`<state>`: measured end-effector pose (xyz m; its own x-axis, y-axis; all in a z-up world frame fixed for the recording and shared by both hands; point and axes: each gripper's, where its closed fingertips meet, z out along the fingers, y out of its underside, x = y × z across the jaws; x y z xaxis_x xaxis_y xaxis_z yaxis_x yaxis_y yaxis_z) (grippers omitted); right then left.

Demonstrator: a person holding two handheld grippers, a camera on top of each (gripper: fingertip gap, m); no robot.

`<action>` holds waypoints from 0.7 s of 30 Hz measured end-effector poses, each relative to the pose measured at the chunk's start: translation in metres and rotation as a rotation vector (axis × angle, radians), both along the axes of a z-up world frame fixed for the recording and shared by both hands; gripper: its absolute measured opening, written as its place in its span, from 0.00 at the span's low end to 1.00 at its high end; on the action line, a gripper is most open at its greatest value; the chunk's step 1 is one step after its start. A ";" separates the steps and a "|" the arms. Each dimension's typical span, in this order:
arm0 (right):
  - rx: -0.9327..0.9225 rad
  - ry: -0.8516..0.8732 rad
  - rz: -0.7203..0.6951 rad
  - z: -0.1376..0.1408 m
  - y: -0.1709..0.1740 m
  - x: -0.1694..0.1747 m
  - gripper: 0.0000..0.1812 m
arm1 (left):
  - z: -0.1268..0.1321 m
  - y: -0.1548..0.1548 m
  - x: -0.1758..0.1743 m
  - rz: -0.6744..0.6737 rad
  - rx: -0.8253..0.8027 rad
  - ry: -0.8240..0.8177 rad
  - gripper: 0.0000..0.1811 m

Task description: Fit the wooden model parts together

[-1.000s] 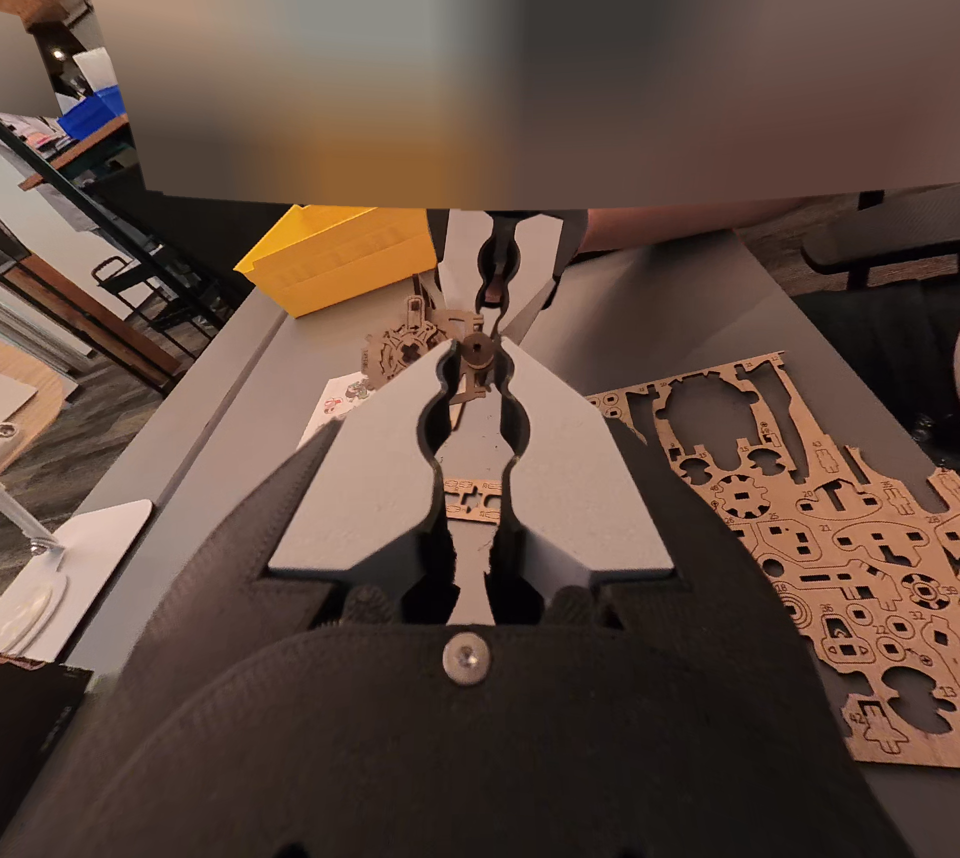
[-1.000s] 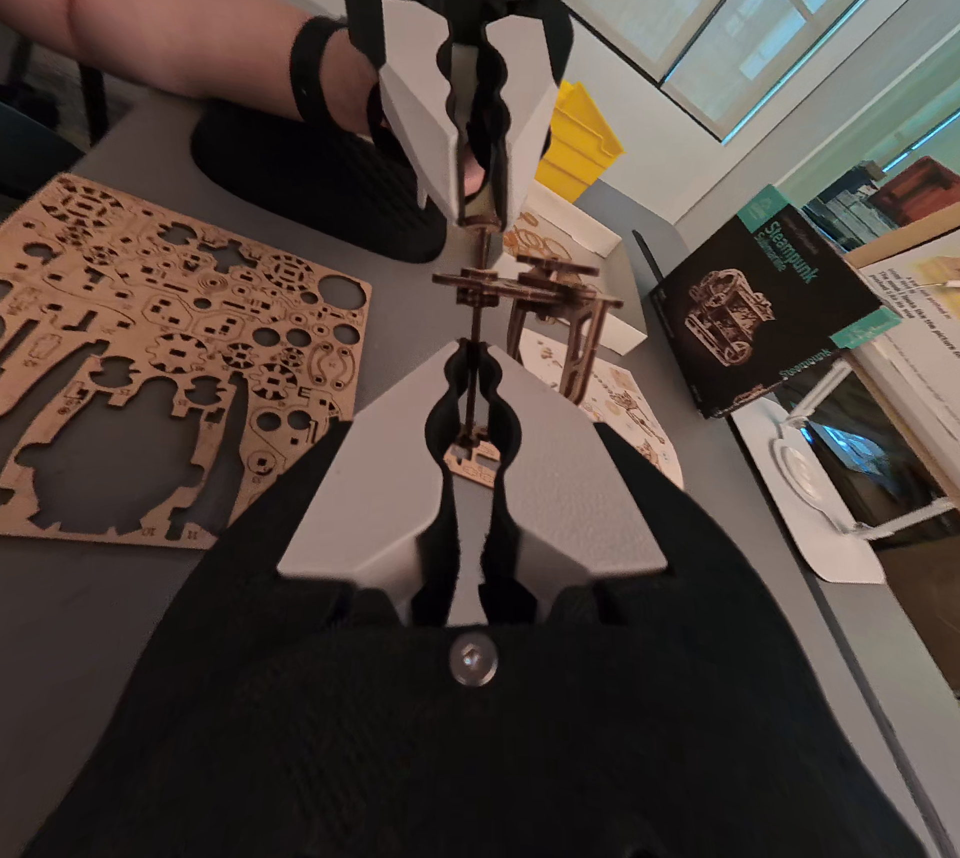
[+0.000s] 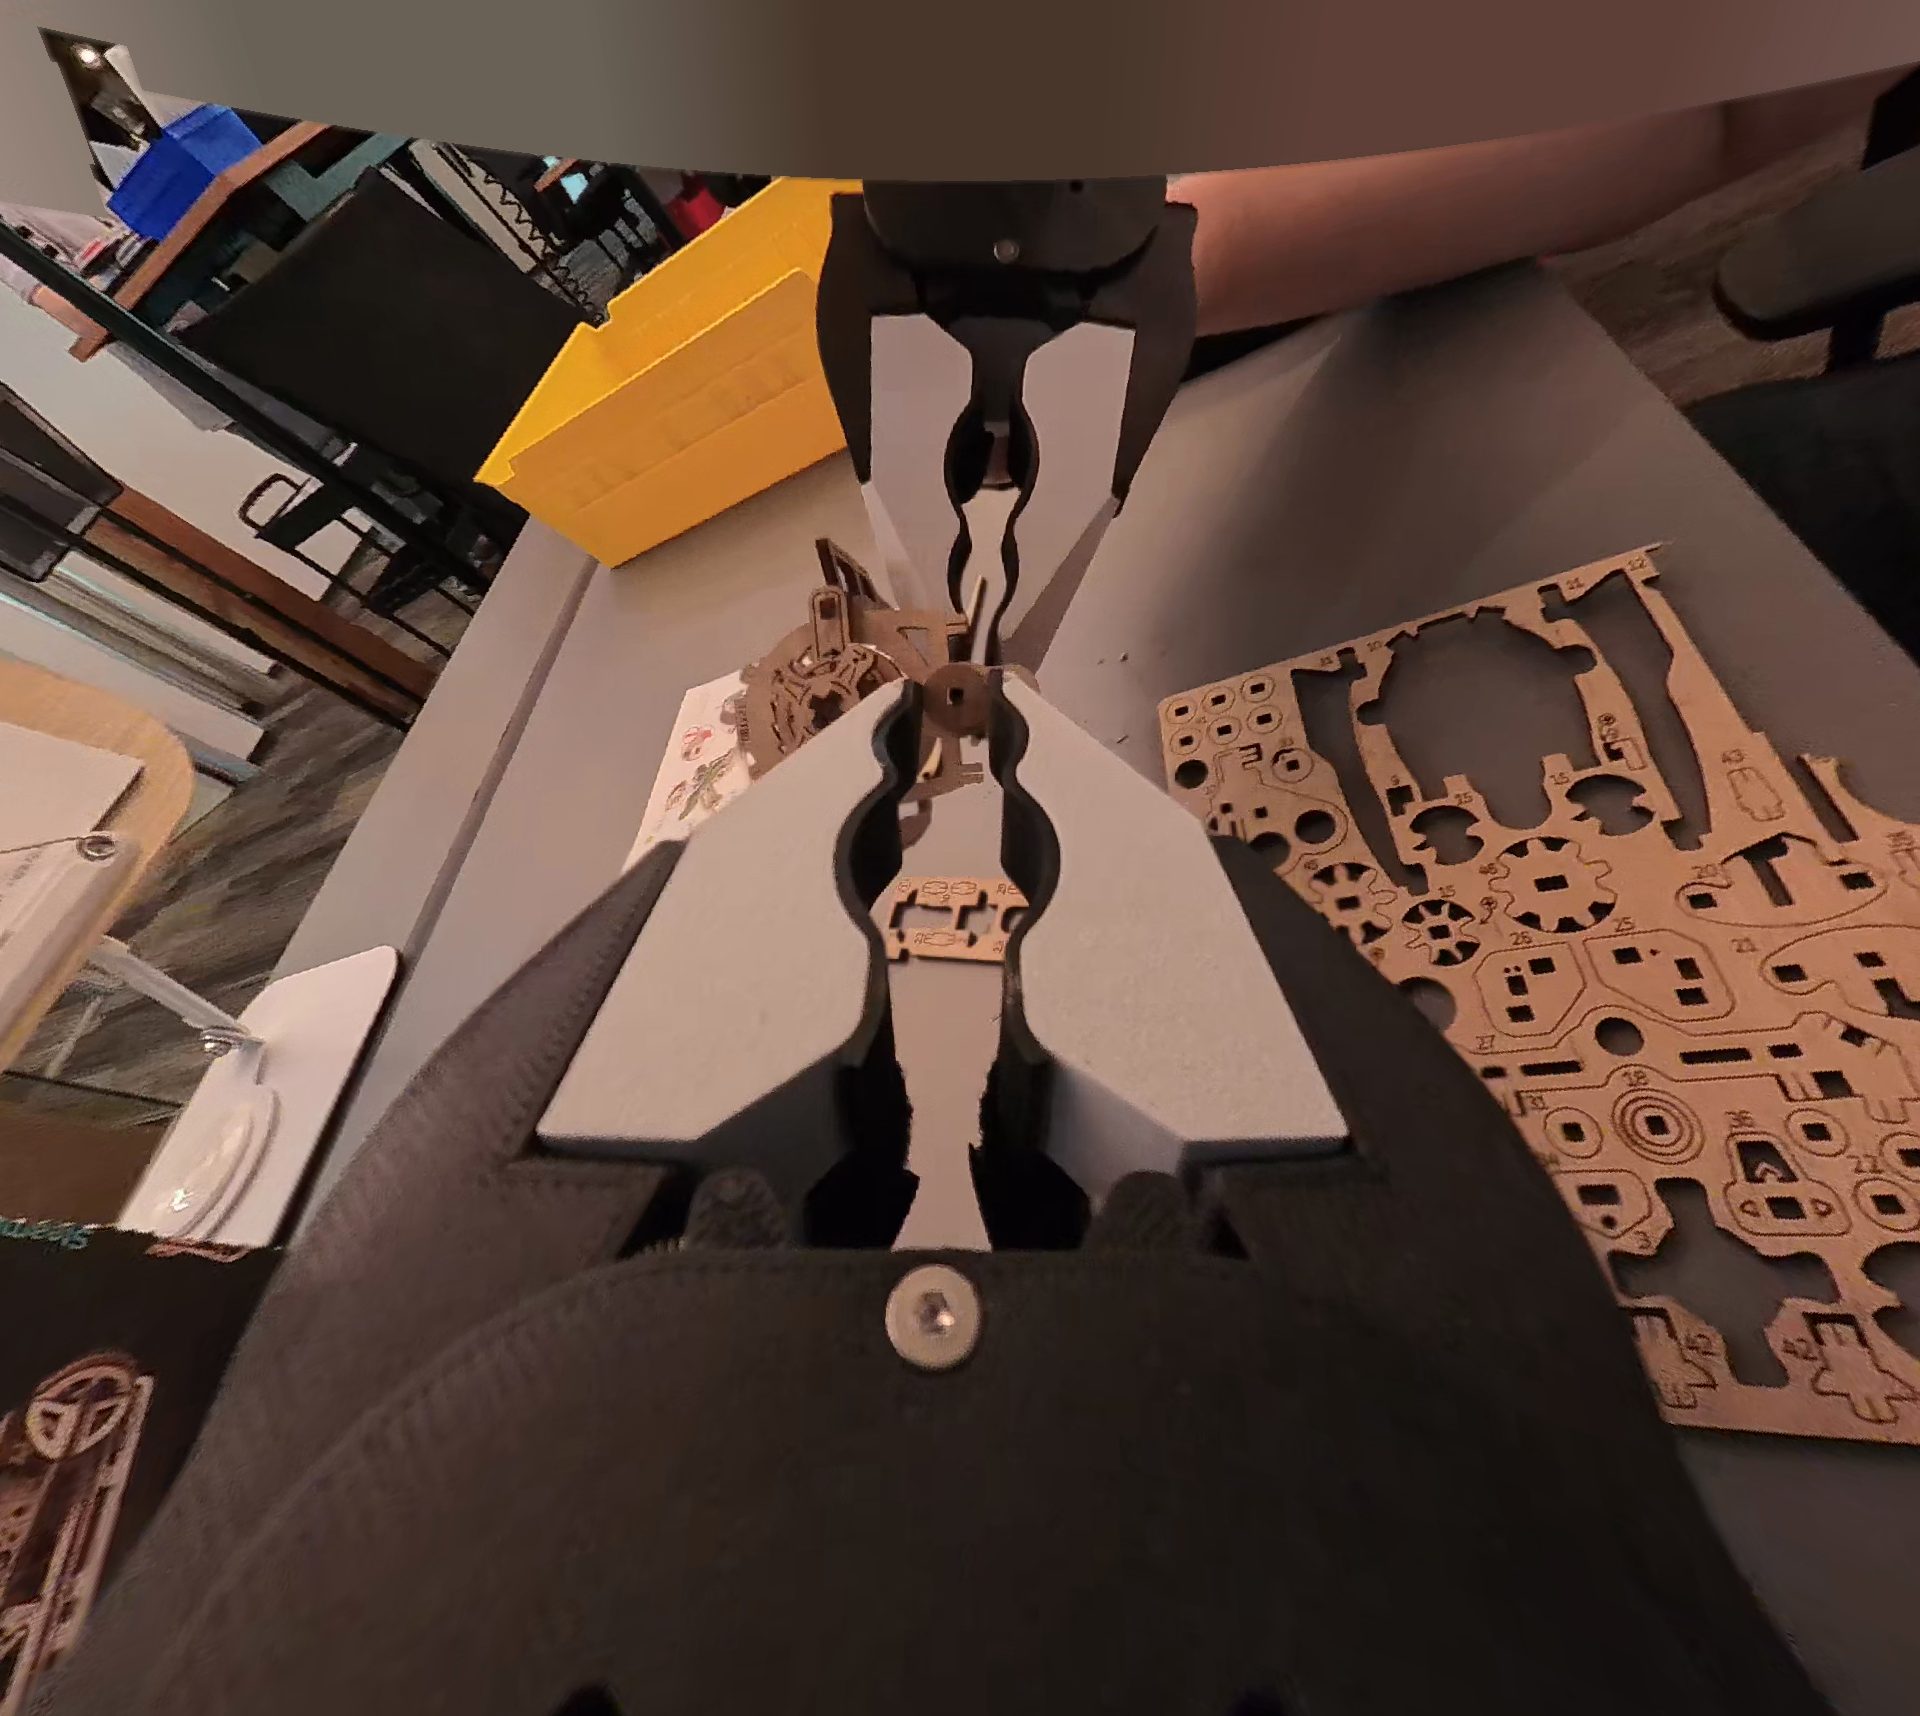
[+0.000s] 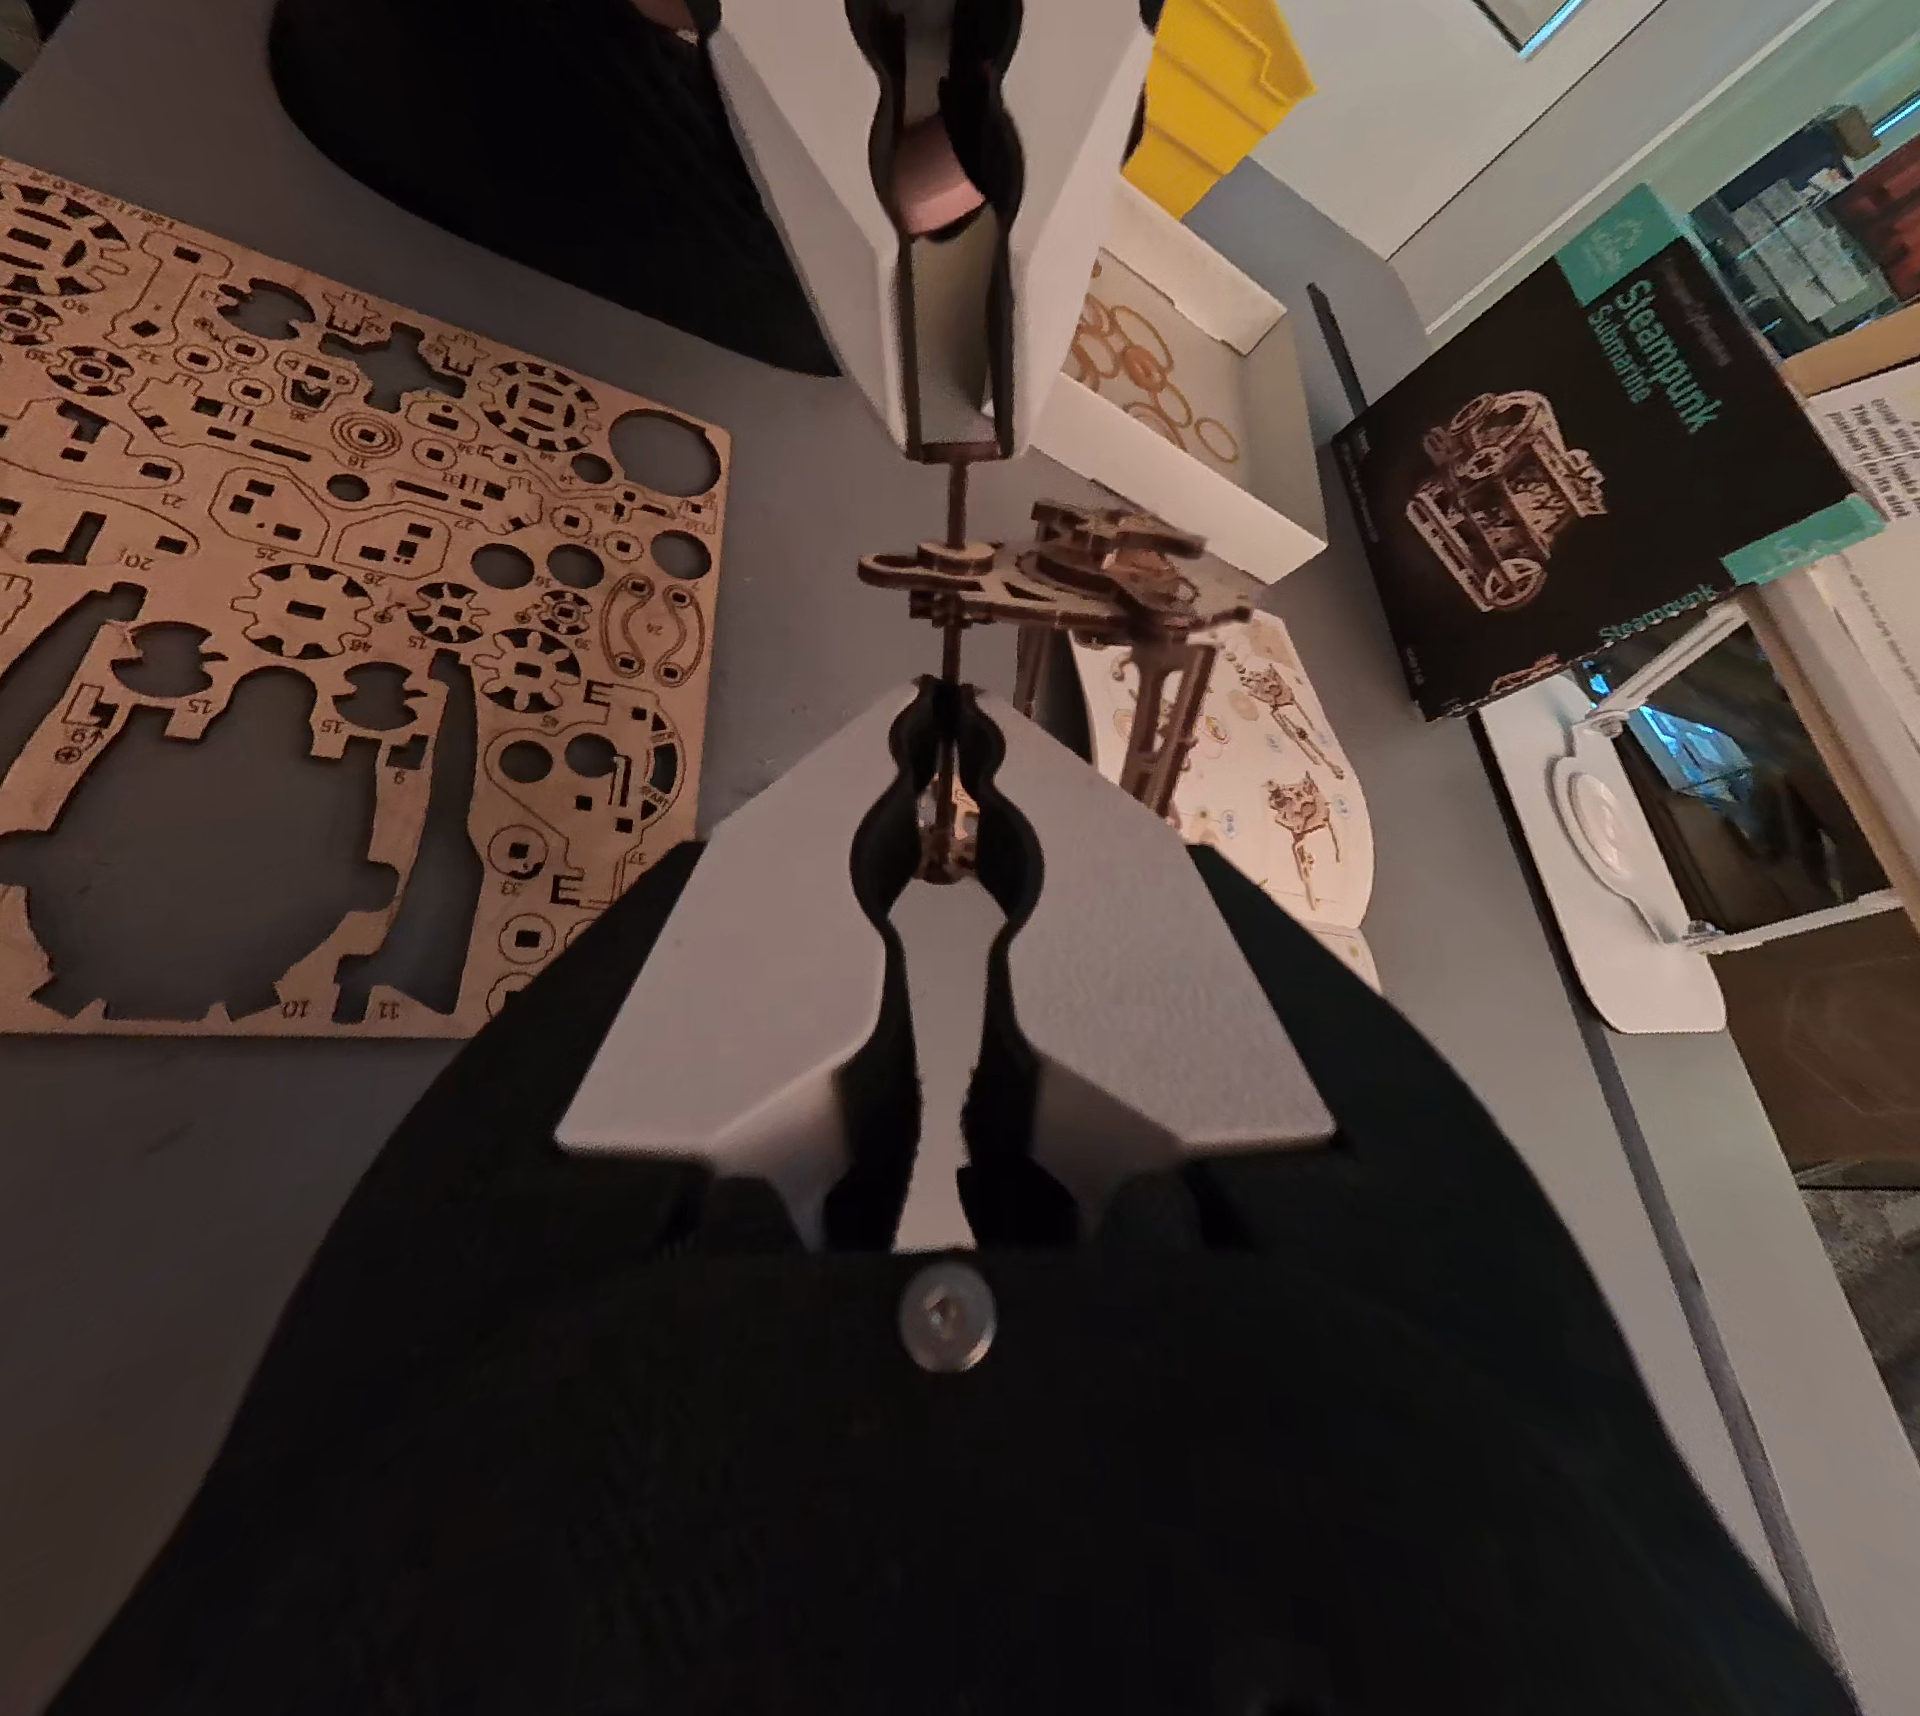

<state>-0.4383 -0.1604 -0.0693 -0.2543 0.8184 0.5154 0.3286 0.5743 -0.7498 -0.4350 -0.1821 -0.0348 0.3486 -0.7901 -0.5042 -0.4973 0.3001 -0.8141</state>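
A partly built wooden model (image 4: 1081, 596) stands on the grey table (image 4: 790, 523), with a thin wooden axle (image 4: 953, 497) running through its near end. My left gripper (image 3: 951, 702) is shut on a small round wooden piece (image 3: 956, 698) at one end of the axle. In the right wrist view it comes in from above (image 4: 956, 445). My right gripper (image 4: 943, 692) is shut on the axle's other end, with a small wooden part (image 4: 945, 835) between its fingers. It faces me tip to tip in the left wrist view (image 3: 982, 627). The model (image 3: 821, 690) sits just left of both tips.
A punched-out plywood sheet (image 3: 1558, 991) lies right of my left gripper and also shows in the right wrist view (image 4: 312, 627). A yellow bin (image 3: 675, 430), a white box of rings (image 4: 1164, 409), the black kit box (image 4: 1600, 482) and an instruction sheet (image 4: 1278, 783) surround the model. Spacing between my two grippers at the tips: around 4 cm.
The two grippers have come closer together along the axle. The left gripper now sits much nearer the model. Both stay shut.
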 end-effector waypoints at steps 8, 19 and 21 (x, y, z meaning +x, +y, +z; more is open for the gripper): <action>0.020 -0.021 -0.021 -0.004 0.003 0.000 0.00 | -0.004 0.004 -0.002 0.028 -0.024 0.018 0.06; -0.001 -0.020 -0.028 -0.006 0.004 -0.002 0.00 | -0.005 0.005 -0.004 0.035 -0.044 0.018 0.06; -0.003 -0.020 -0.027 -0.006 0.004 -0.002 0.00 | -0.005 0.005 -0.004 0.035 -0.048 0.017 0.06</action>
